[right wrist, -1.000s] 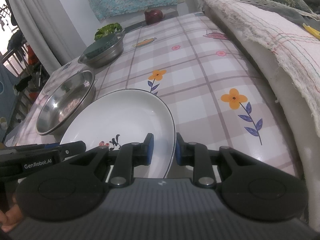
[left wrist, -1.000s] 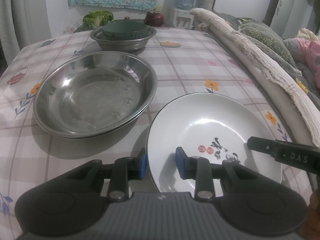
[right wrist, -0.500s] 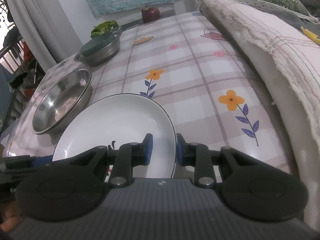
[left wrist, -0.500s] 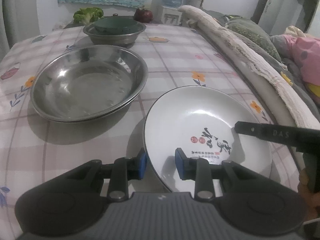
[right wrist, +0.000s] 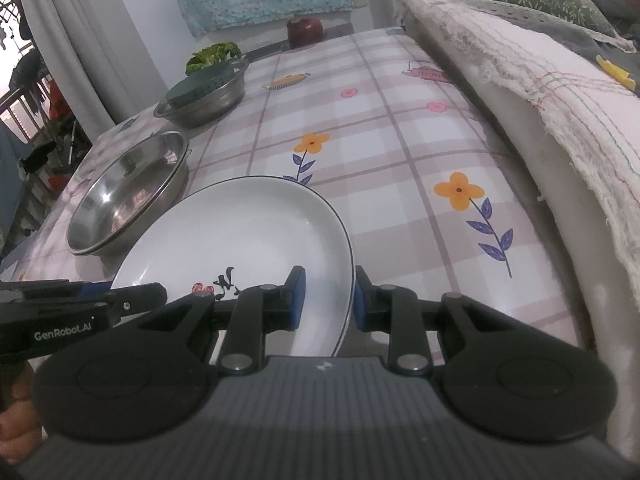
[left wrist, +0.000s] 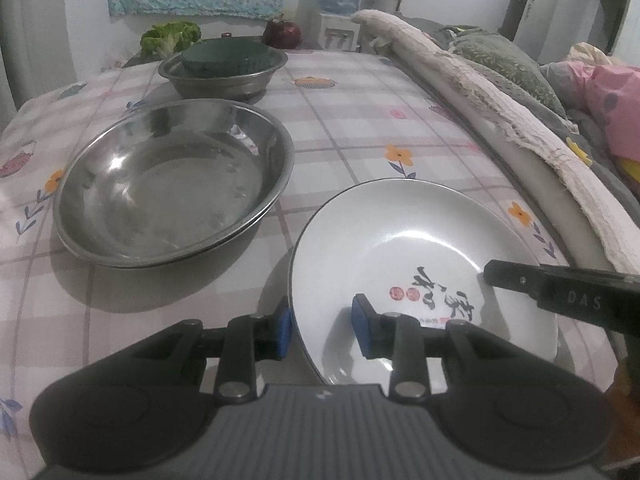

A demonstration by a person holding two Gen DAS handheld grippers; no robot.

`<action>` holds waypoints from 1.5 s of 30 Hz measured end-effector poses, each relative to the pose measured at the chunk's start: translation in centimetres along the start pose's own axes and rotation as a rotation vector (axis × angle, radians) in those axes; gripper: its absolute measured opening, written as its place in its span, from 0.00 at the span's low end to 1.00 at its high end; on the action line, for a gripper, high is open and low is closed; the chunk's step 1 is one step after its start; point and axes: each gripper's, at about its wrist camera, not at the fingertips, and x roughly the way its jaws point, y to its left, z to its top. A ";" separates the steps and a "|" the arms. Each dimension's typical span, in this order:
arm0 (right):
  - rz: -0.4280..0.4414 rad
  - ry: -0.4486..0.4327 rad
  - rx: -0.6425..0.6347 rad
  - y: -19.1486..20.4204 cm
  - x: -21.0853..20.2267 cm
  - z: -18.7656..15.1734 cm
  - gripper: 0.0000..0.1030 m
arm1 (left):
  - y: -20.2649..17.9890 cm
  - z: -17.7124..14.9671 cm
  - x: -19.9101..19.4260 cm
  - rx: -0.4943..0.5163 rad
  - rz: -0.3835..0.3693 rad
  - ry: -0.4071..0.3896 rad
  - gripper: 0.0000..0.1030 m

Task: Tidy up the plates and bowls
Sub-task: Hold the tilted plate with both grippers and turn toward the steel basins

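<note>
A white plate [left wrist: 404, 240] with black calligraphy and red stamps is held above the table by both grippers. My left gripper [left wrist: 320, 326] is shut on its left near rim. My right gripper [right wrist: 326, 300] is shut on the right rim of the plate [right wrist: 240, 236]. A large steel basin [left wrist: 172, 184] sits to the left on the table. Farther back a smaller steel bowl [left wrist: 224, 76] holds a dark green bowl [left wrist: 228, 56].
The table has a checked floral cloth [left wrist: 360, 120]. A sofa edge with a pale towel [left wrist: 480, 92] runs along the right. Broccoli [left wrist: 170, 36] and a dark red fruit [left wrist: 282, 34] lie at the far end.
The plate has been lifted and tilted by both grippers and moved slightly. The basin and the bowls have not moved.
</note>
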 end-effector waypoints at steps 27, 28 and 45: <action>0.012 -0.036 0.010 -0.6 0.6 0.3 0.24 | -0.4 0.5 0.5 0.011 0.012 0.000 0.34; 0.011 -0.038 0.010 -0.6 0.6 0.3 0.24 | -0.5 0.5 0.5 0.011 0.014 -0.002 0.34; -0.008 -0.020 0.009 -0.1 0.7 0.8 0.25 | -0.7 1.0 0.4 -0.019 0.028 0.010 0.34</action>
